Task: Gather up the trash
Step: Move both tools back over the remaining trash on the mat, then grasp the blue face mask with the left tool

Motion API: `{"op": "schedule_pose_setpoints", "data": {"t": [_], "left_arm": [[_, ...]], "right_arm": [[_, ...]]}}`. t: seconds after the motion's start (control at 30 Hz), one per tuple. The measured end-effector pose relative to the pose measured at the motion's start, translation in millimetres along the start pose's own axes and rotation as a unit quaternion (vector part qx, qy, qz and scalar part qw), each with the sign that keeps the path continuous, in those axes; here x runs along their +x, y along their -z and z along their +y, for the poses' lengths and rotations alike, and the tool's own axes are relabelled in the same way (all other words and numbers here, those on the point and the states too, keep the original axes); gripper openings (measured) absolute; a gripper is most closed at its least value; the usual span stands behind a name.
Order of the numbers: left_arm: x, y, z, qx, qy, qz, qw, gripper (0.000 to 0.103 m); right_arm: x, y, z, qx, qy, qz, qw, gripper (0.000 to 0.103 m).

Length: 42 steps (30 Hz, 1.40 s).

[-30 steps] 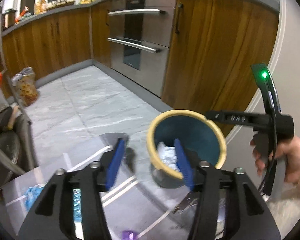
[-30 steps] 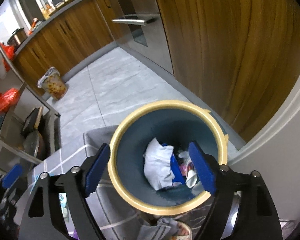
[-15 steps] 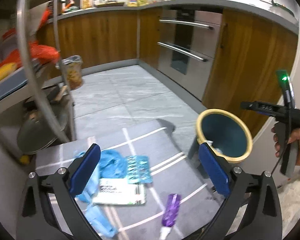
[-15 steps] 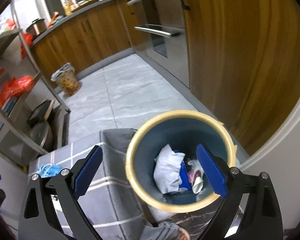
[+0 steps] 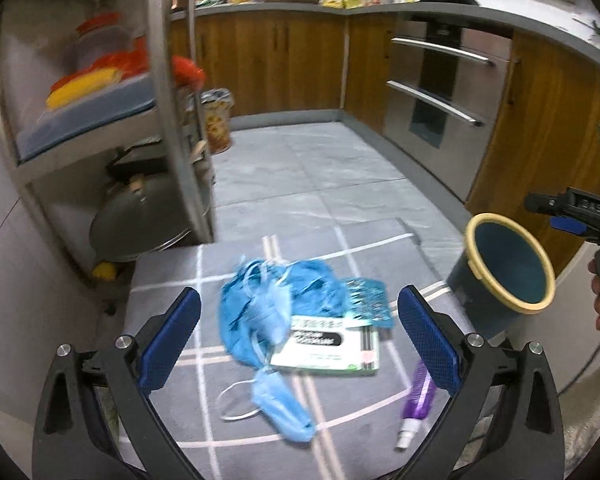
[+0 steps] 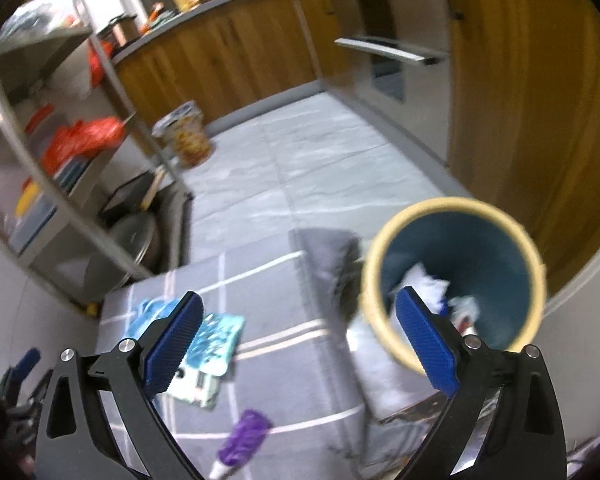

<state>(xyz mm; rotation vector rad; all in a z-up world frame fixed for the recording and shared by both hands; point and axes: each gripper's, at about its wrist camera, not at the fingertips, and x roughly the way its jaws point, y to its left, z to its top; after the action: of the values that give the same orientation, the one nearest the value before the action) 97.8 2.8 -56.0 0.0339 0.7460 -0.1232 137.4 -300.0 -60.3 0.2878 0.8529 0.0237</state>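
Trash run, partway: bin (image 6: 454,280) part-filled, more on the mat (image 5: 236,436).

Bin at 3 o'clock holds crumpled paper. Left on the mat (largest first): blue bag (image 5: 268,304), box (image 5: 328,346), packet (image 5: 367,302), mask (image 5: 282,404), purple bottle (image 5: 414,402). Left gripper (image 5: 299,338) and right gripper (image 6: 298,346) gape, empty.

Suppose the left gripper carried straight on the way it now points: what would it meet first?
Probably the crumpled blue plastic bag on the grey mat, with the white carton just beside it. The left gripper is open and empty; depth is uncertain.
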Motion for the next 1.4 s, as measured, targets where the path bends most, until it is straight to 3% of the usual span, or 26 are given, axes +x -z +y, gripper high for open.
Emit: {"op": "schedule_pose_setpoints", "data": {"t": [0.1,0.23,0.37,0.5,0.67,0.87,0.97,1.03,1.1,1.4], "left_arm": [[13,11,18,-0.043,-0.011,0.019,0.9988,0.097],[39,35,28,-0.082,-0.062,0.05,0.9935,0.097],[57,53,23,-0.073,-0.077,0.068,0.9921,0.097],[74,67,14,-0.051,-0.061,0.097,0.9921,0.096],[93,82,15,-0.059,-0.03,0.144,0.9873,0.081],[119,103,20,-0.054,-0.027,0.208,0.9762,0.056],[125,106,21,-0.06,-0.017,0.229,0.9714,0.034],[124,102,20,-0.061,-0.01,0.228,0.9716,0.02],[119,96,20,-0.059,-0.013,0.216,0.9744,0.015],[69,38,45,-0.104,-0.039,0.083,0.9904,0.011]], "right_arm": [[14,4,22,-0.018,-0.004,0.012,1.0,0.096],[44,7,48,-0.027,-0.004,0.03,0.999,0.096],[72,13,67,-0.028,-0.007,0.045,0.999,0.096],[98,21,85,-0.053,-0.01,0.061,0.997,0.096],[120,33,97,-0.076,-0.018,0.086,0.993,0.096],[128,34,102,-0.085,-0.028,0.098,0.991,0.096],[130,34,100,-0.087,-0.028,0.101,0.991,0.096],[133,33,99,-0.086,-0.026,0.105,0.99,0.096],[135,32,98,-0.085,-0.027,0.108,0.99,0.096],[149,38,103,-0.09,-0.033,0.13,0.987,0.096]]}}
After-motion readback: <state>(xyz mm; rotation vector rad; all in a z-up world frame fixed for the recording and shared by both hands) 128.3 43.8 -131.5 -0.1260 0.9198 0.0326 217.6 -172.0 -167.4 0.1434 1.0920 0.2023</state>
